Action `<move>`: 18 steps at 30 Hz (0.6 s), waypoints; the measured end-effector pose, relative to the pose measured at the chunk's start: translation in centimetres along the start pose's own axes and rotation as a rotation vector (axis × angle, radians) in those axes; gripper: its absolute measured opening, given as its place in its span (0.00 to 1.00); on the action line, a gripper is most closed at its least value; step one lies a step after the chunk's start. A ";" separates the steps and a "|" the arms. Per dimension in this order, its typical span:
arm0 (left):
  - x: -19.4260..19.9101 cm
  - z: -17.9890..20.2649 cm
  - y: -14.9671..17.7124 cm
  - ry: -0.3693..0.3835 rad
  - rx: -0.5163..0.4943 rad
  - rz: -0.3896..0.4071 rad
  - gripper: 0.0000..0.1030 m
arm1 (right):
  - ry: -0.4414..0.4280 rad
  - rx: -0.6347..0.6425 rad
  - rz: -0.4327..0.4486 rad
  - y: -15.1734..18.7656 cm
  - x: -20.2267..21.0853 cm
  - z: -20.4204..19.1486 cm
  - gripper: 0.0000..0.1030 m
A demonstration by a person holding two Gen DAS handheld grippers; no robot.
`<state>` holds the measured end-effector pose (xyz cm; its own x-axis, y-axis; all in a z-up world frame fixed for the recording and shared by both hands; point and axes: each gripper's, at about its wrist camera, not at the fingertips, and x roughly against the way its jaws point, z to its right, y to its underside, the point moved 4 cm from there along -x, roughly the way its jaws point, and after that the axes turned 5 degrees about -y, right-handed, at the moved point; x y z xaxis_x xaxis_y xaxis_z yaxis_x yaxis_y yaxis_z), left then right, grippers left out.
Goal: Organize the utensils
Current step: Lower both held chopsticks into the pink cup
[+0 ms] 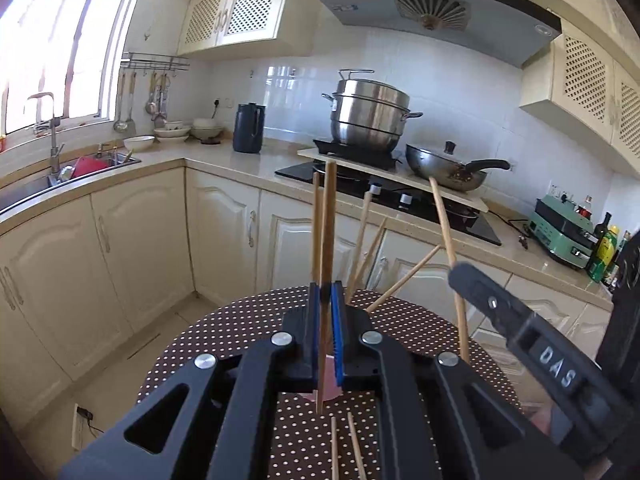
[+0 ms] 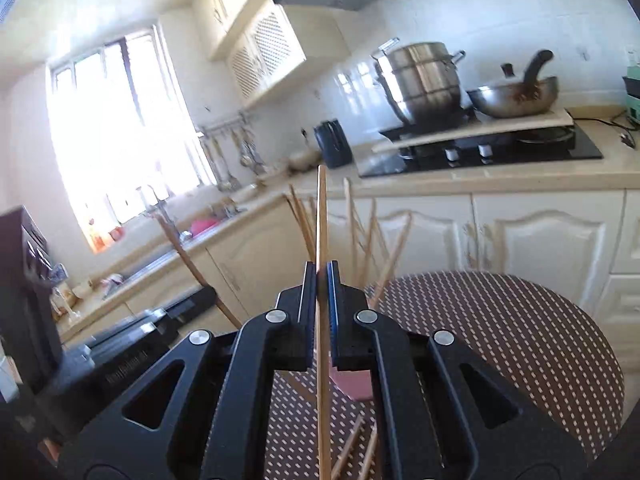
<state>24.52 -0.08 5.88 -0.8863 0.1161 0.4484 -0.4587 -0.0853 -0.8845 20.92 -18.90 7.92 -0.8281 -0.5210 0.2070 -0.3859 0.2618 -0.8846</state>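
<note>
My left gripper (image 1: 327, 286) is shut on a wooden chopstick (image 1: 329, 220) that stands upright between its blue pads above the round polka-dot table (image 1: 248, 332). My right gripper (image 2: 321, 270) is shut on another chopstick (image 2: 321, 216), also upright. In the left wrist view the right gripper's black body (image 1: 532, 332) shows at the right with its chopstick (image 1: 444, 220). Several more chopsticks (image 1: 362, 240) stand leaning together behind the left gripper; their holder is hidden. They also show in the right wrist view (image 2: 376, 236). Loose chopsticks (image 1: 354, 444) lie on the table, near something pink (image 2: 354, 384).
Cream cabinets (image 1: 132, 240) and an L-shaped counter surround the table. A sink (image 1: 60, 176) sits under the window at left. A steel steamer pot (image 1: 370, 116) and a wok (image 1: 448, 168) stand on the stove. A black kettle (image 1: 249, 128) and bottles (image 1: 604, 248) are on the counter.
</note>
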 end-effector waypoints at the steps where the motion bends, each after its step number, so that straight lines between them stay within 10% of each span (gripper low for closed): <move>1: 0.0 0.2 -0.3 0.016 -0.004 0.000 0.06 | -0.017 0.003 0.015 -0.7 -0.1 -0.2 0.06; 18: -2.1 0.4 -5.1 0.056 -0.048 0.057 0.06 | -0.166 0.084 0.183 -5.9 -6.7 1.1 0.06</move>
<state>28.72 -0.30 9.53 -0.9053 0.1674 0.3904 -0.4027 -0.0461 -0.9142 29.21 -17.81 11.25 -0.8000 -0.5995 -0.0247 -0.1951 0.2987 -0.9342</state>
